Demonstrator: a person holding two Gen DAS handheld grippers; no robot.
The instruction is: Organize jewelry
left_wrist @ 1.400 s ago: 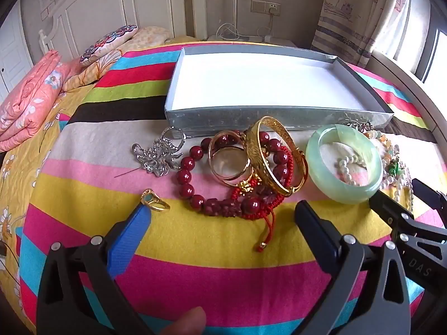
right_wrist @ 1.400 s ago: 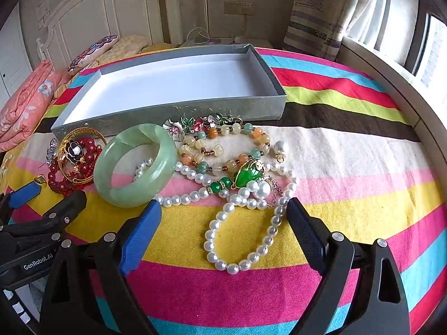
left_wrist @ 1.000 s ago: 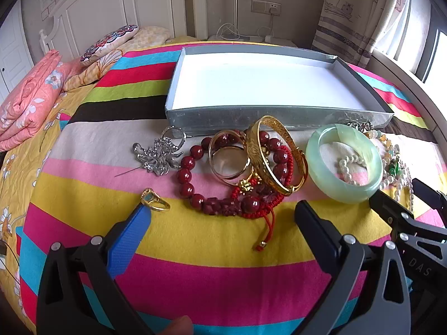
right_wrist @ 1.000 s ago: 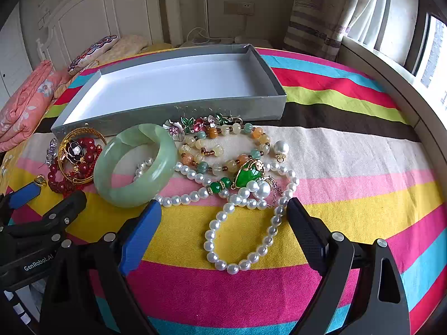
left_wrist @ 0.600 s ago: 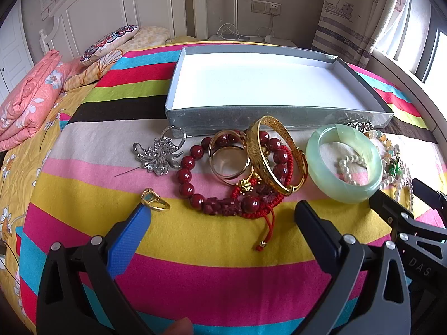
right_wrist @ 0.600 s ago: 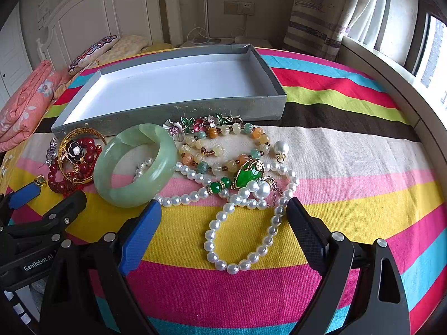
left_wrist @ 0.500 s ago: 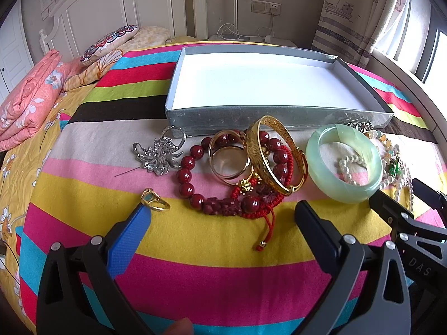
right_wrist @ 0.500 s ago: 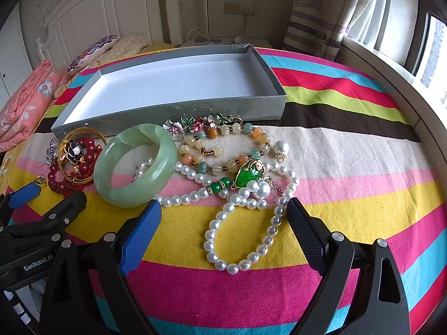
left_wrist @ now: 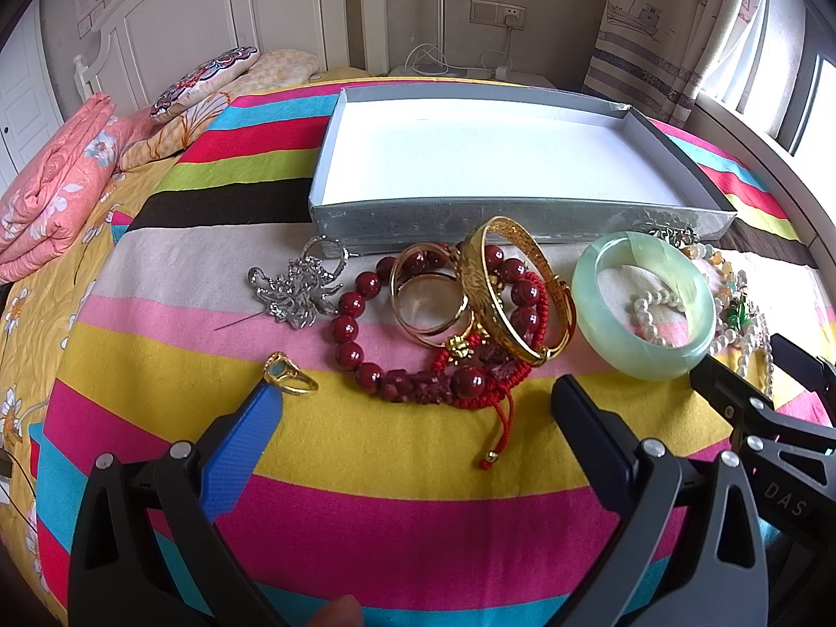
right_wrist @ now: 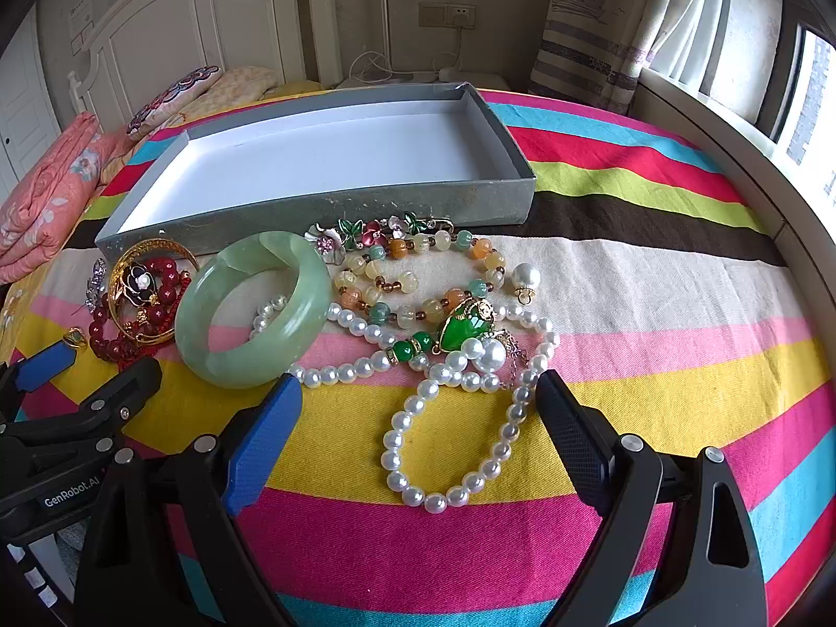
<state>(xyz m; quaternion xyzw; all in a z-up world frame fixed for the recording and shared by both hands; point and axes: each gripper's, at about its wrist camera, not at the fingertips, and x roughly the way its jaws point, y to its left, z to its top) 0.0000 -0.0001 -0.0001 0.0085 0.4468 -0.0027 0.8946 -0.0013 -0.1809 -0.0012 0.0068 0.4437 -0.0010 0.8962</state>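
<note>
An empty grey box with a white inside (left_wrist: 501, 219) (right_wrist: 334, 204) sits on the striped bedspread. In front of it lies jewelry: a silver brooch (left_wrist: 295, 290), a gold ring (left_wrist: 288, 375), a dark red bead bracelet (left_wrist: 360, 334), gold bangles (left_wrist: 514, 287), a green jade bangle (left_wrist: 642, 308) (right_wrist: 251, 308), a pearl necklace (right_wrist: 449, 418), a coloured bead bracelet (right_wrist: 418, 277) and a green pendant (right_wrist: 465, 329). My left gripper (left_wrist: 415, 410) is open and empty, just short of the red beads. My right gripper (right_wrist: 418, 402) is open and empty over the pearl loop.
Pink folded quilts (left_wrist: 47, 193) and a pillow (left_wrist: 204, 81) lie at the far left by the headboard. A window ledge (right_wrist: 731, 141) and curtain run along the right. Each gripper shows at the edge of the other's view.
</note>
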